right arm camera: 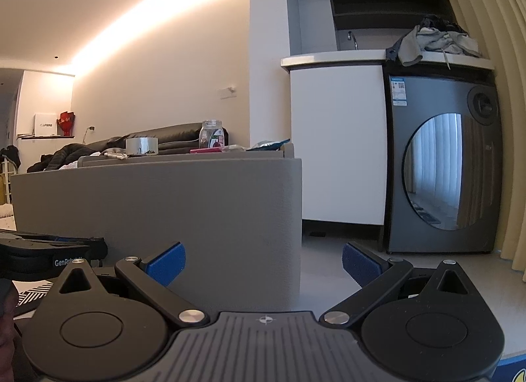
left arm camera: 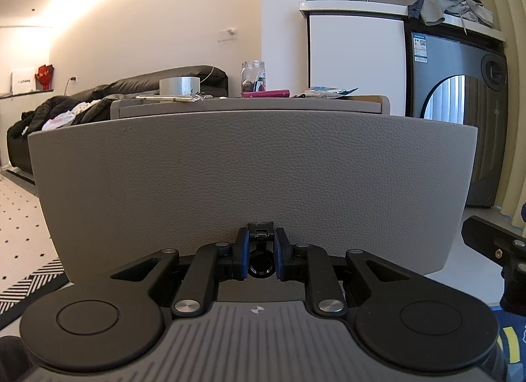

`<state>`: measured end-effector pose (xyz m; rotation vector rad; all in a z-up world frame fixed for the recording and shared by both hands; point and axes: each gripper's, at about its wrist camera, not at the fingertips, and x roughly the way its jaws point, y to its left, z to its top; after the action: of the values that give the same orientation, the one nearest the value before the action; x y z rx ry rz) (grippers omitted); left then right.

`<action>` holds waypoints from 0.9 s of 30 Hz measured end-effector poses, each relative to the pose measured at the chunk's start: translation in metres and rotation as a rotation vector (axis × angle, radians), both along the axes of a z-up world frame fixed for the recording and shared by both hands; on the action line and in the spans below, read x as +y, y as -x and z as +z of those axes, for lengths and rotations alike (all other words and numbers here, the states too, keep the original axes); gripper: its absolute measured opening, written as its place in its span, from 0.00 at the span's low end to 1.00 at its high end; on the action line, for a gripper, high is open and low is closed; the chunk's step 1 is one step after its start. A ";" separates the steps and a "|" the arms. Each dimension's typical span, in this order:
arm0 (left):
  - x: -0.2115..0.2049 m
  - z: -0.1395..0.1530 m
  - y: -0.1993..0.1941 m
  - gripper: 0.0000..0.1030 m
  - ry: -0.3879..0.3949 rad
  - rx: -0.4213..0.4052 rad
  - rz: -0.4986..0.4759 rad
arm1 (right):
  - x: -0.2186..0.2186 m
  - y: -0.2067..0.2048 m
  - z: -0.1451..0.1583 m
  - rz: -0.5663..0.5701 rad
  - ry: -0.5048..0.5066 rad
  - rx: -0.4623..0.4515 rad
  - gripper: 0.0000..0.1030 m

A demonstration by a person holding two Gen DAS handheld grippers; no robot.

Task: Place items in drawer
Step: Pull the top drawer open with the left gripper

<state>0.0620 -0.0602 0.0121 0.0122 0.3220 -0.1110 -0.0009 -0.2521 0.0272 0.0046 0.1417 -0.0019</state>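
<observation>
Grey bumpy leather covered the big drawer front [left arm camera: 253, 181], which filled most of the left wrist view and stood pulled out from the cabinet behind it. Its top edge curved a little. On the surface [left arm camera: 296, 102] behind it sat a silver tape roll [left arm camera: 179, 85], a glass jar [left arm camera: 253, 76], a pink flat thing [left arm camera: 265, 94] and a crinkly packet [left arm camera: 328, 90]. Low on the drawer front, the left hand-held gripper [left arm camera: 260, 252] was clenched on a small black handle [left arm camera: 260, 234]. The right hand-held gripper [right arm camera: 263, 265] was spread wide, holding nothing, just beside the drawer's corner.
</observation>
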 end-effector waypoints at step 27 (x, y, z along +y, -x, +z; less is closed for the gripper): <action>0.036 0.040 0.016 0.16 0.074 -0.016 0.005 | 0.017 -0.010 0.019 0.024 -0.026 -0.057 1.00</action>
<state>0.0457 -0.0246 0.0523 -0.0607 0.3019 -0.1177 0.0092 -0.2350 0.0463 0.0291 0.0846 0.0238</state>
